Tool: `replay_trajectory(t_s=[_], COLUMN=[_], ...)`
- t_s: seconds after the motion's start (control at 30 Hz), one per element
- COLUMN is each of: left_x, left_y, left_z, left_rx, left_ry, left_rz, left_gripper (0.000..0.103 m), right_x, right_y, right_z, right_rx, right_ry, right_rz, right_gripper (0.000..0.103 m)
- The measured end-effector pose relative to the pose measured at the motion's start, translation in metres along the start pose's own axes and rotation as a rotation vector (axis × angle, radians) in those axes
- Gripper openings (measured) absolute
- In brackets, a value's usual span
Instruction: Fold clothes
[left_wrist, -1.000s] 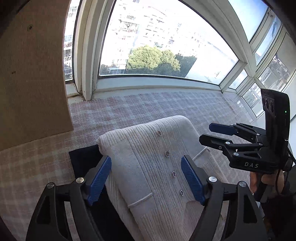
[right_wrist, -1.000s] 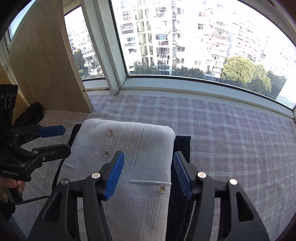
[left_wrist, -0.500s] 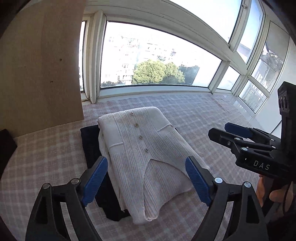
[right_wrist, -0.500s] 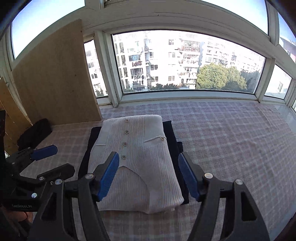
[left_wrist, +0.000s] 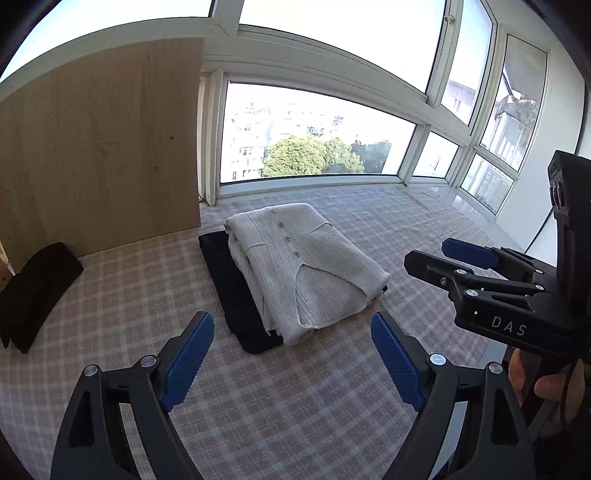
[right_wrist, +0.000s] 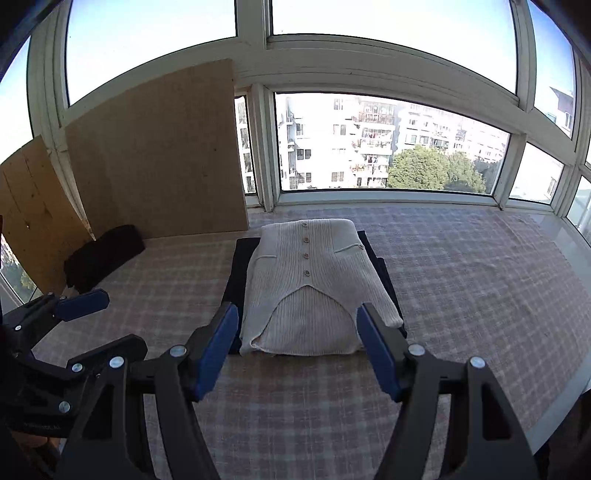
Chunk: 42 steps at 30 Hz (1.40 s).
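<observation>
The only lettering that reads clearly is "DAS", in pale capitals on the black body of the right gripper (left_wrist: 466, 260), seen at about four o'clock in the left wrist view. In the right wrist view, a line of small pale print sits on the body of the left gripper (right_wrist: 99, 320) at about eight o'clock, too small and blurred to make out.

Cardigan (right_wrist: 314, 288) hides most of dark garment (right_wrist: 240, 266).
</observation>
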<state>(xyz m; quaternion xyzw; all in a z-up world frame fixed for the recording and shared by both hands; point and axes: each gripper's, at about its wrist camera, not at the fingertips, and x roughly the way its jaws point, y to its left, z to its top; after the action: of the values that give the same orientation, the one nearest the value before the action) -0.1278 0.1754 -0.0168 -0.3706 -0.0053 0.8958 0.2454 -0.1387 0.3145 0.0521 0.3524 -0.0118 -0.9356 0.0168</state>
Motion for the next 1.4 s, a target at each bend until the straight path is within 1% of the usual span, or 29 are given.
replay_trajectory(t_s=[0.07,0.2,0.4,0.53,0.6,0.67,0.7,0.93,1.0,1.17,1.33,1.4], left_x=[-0.018,-0.046,-0.080,-0.105,-0.118,-0.128,-0.133,-0.152,-0.157,-0.164,-0.163,-0.165], left_y=[0.007,0.018,0.026,0.035,0.038,0.040,0.041,0.044,0.044,0.044,0.052,0.055], left_z=[-0.011,-0.029,-0.045,-0.058,-0.064,-0.069,-0.071,-0.082,-0.084,-0.088,-0.088,-0.089], left_rx=[-0.007,0.003,0.032,0.040,0.047,0.056,0.060,0.074,0.081,0.099,0.076,0.071], left_ry=[-0.008,-0.022,-0.049,-0.080,-0.100,-0.119,-0.128,-0.144,-0.148,-0.157,-0.136,-0.144], left_rz=[0.000,-0.002,-0.011,-0.012,0.001,0.004,0.006,-0.011,-0.015,-0.026,-0.022,-0.002], left_gripper=[0.087,0.087,0.087,0.087,0.088,0.089,0.093,0.095,0.100,0.101,0.101,0.101], right_x=[-0.011,-0.032,-0.060,-0.079,-0.087,-0.094,-0.097,-0.108,-0.112,-0.118,-0.121,-0.122], right_y=[0.016,0.043,0.071,0.090,0.099,0.108,0.113,0.141,0.145,0.151,0.157,0.159], right_z=[-0.006,-0.017,-0.037,-0.049,-0.054,-0.058,-0.059,-0.069,-0.071,-0.076,-0.077,-0.077], right_rx=[0.003,-0.003,0.018,0.027,0.030,0.033,0.031,0.002,0.002,0.009,0.004,0.003], right_ry=[-0.005,-0.026,-0.024,-0.041,-0.054,-0.072,-0.078,-0.088,-0.093,-0.094,-0.093,-0.096], right_rz=[0.010,-0.013,-0.021,-0.022,-0.022,-0.027,-0.030,-0.034,-0.043,-0.064,-0.081,-0.084], right_gripper=[0.066,0.066,0.067,0.067,0.067,0.067,0.067,0.067,0.067,0.067,0.067,0.067])
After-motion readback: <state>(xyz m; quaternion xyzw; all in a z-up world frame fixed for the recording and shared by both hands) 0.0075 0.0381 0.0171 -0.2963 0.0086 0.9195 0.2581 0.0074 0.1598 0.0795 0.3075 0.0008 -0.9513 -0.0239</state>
